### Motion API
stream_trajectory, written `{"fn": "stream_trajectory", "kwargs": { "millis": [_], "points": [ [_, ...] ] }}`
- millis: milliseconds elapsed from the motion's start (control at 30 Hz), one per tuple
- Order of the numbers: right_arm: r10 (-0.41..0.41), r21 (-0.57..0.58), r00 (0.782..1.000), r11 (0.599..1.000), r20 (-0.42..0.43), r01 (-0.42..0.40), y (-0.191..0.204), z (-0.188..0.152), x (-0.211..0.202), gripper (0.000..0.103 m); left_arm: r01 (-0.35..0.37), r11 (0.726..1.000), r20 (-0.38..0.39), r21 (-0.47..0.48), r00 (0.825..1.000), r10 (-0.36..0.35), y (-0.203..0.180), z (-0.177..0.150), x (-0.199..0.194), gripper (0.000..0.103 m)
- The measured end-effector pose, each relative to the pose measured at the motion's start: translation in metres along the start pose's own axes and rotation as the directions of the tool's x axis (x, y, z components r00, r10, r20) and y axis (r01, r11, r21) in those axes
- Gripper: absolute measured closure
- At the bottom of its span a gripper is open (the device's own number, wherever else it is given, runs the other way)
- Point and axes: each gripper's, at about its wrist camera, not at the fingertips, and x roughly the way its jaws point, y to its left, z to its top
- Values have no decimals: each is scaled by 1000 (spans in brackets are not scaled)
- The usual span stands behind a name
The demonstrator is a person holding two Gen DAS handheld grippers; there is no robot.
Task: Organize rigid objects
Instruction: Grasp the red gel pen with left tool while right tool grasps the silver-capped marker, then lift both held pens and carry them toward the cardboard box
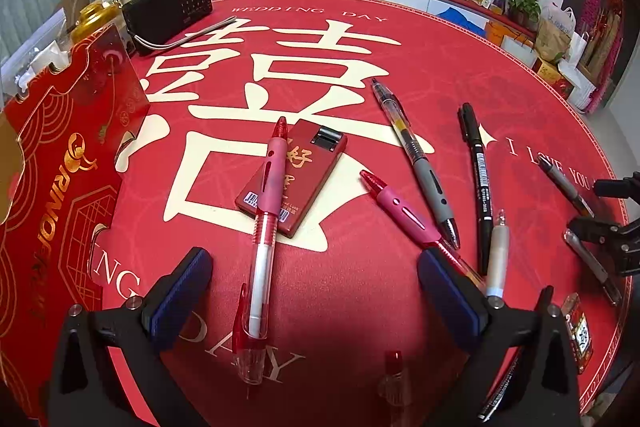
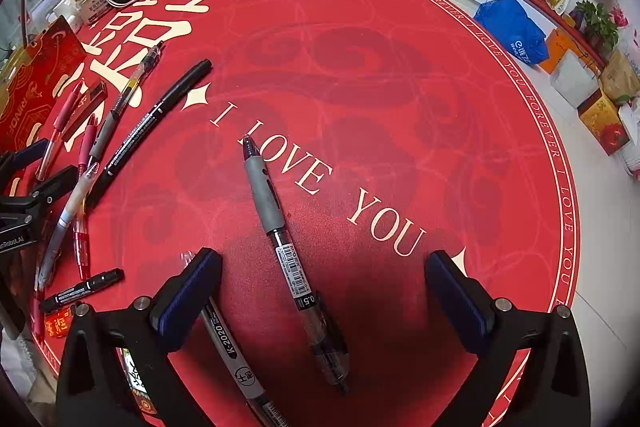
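Here, gathering step, nothing lifted yet. Red pen lies between the spread fingers of the left gripper, its far end resting on a red box. Grey pen lies likewise between the wide-open right gripper, slanting away ahead. Next move, by my reckoning: lower and close squarely across a barrel. Other pens scattered on the surface beside.

Both tongs wide apart, empty
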Motion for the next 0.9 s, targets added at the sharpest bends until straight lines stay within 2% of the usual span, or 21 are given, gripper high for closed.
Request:
{"fn": "stream_trajectory", "kwargs": {
  "millis": [33,133,200,233,267,300,333,367,400,500,700,900],
  "points": [
    [3,-8,1000,1000,3,-3,2,-1,-2,7,0,1000,-7,0,1000,0,0,1,0,1],
    [20,-47,1000,999,5,-20,10,-1,-8,28,1,1000,-24,-4,1000,-1,-1,2,0,3],
    [27,-65,1000,998,-3,-27,15,0,-11,53,8,1000,-26,4,1000,-8,-5,2,-2,13],
    [28,-69,1000,997,-6,-29,16,0,-12,60,11,1000,-25,8,1000,-11,-7,1,-4,17],
    [26,-71,1000,997,-8,-27,18,1,-13,80,13,1000,-23,13,1000,-13,-9,1,-6,26],
    [31,-68,999,997,-10,-32,18,0,-13,92,18,1000,-21,18,1000,-18,-11,0,-9,42],
    [29,-65,1000,997,-6,-29,18,-1,-13,92,20,1000,-19,21,1000,-19,-12,-1,-11,52],
    [26,-62,1000,998,0,-26,19,-2,-14,92,22,1000,-20,22,1000,-21,-13,-1,-13,79],
    [26,-47,1000,999,7,-25,18,-3,-14,92,29,1000,-35,9,999,-29,-12,-2,-15,93],
    [47,2,998,999,29,-47,14,-10,-20,92,98,992,-50,-74,994,-102,-2,-7,-22,93],
    [120,88,988,988,101,-129,9,-21,-45,92,97,990,8,-101,995,-97,-5,-16,-51,93],
    [174,87,976,979,132,-186,20,-26,-61,92,71,992,51,-100,997,-66,-17,-19,-71,93]
  ]
}}
